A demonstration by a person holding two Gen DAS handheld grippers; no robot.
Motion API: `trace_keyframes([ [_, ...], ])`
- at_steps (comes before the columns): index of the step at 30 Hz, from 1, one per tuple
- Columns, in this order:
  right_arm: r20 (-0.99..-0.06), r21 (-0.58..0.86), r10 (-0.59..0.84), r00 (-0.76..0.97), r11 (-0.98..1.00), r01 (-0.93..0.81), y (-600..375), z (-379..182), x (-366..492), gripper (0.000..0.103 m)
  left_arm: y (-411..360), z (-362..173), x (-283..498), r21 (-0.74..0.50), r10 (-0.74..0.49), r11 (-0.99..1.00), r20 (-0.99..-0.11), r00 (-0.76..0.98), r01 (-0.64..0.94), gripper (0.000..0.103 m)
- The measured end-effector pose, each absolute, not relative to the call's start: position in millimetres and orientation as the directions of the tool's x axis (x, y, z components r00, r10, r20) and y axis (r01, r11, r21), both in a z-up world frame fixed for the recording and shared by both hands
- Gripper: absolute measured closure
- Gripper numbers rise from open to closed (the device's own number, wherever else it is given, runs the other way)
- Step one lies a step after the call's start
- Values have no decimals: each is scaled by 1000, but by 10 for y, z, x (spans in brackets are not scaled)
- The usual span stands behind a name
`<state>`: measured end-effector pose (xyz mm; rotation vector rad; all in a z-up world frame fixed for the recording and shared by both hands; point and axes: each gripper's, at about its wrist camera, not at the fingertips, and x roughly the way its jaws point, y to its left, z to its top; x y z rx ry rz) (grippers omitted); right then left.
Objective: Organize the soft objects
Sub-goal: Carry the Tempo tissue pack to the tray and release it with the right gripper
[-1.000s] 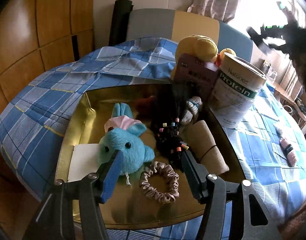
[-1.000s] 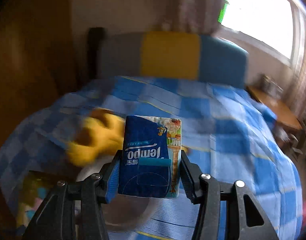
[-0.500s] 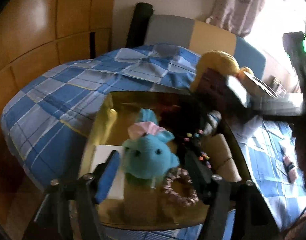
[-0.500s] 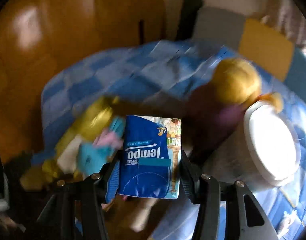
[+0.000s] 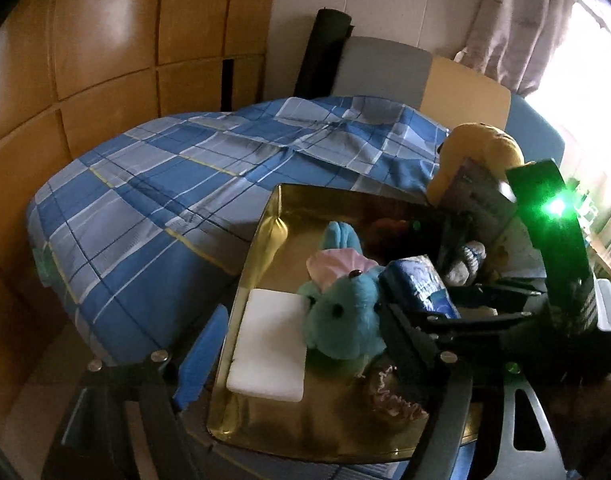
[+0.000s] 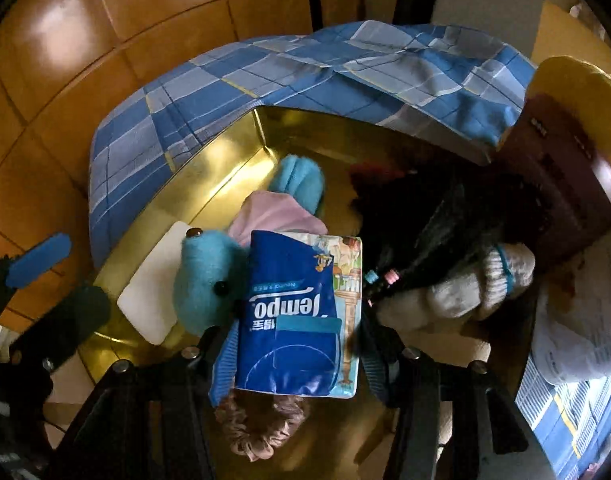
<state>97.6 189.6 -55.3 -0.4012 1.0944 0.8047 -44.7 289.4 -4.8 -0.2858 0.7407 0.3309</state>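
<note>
My right gripper (image 6: 297,344) is shut on a blue Tempo tissue pack (image 6: 293,280) and holds it just above the gold tray (image 6: 225,160). The pack hangs over a teal plush bunny (image 6: 201,280) and a pink scrunchie (image 6: 261,424). From the left wrist view the pack (image 5: 421,288) shows right of the bunny (image 5: 345,320). My left gripper (image 5: 301,316) hangs over the tray's near left corner. Its jaws are opening and nothing is pressed between them; its blue left pad (image 5: 201,356) is outside the tray rim (image 5: 265,232).
The tray also holds a white pad (image 5: 269,352), a black-haired doll with beads (image 6: 425,232) and a beige roll (image 6: 465,292). A yellow plush (image 6: 577,92), a maroon box (image 6: 557,184) and a white can (image 6: 577,340) stand right of it. The blue checked bed (image 5: 165,200) spreads left.
My right gripper has swung down from above the bed to over the tray, tissue pack still in it. My left gripper has slid left and its jaws have widened.
</note>
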Motion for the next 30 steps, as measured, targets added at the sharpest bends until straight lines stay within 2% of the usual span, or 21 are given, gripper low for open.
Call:
trace_keyframes([
  [7, -884, 124, 402, 238, 693, -710, 1684, -429, 942, 43, 2873, -47, -464, -138, 187, 912, -698, 692, -386, 23],
  [9, -876, 141, 420, 238, 693, -707, 1639, -363, 919, 37, 2858, -23, -474, -136, 189, 914, -692, 697, -383, 23],
  [18, -836, 153, 465, 293, 709, -688, 1375, -101, 801, 37, 2775, 11, -507, -133, 177, 923, -687, 704, -362, 23],
  [30, -789, 88, 457, 410, 745, -661, 845, 201, 622, 37, 2526, 32, -513, -105, 152, 947, -688, 709, -304, 23],
])
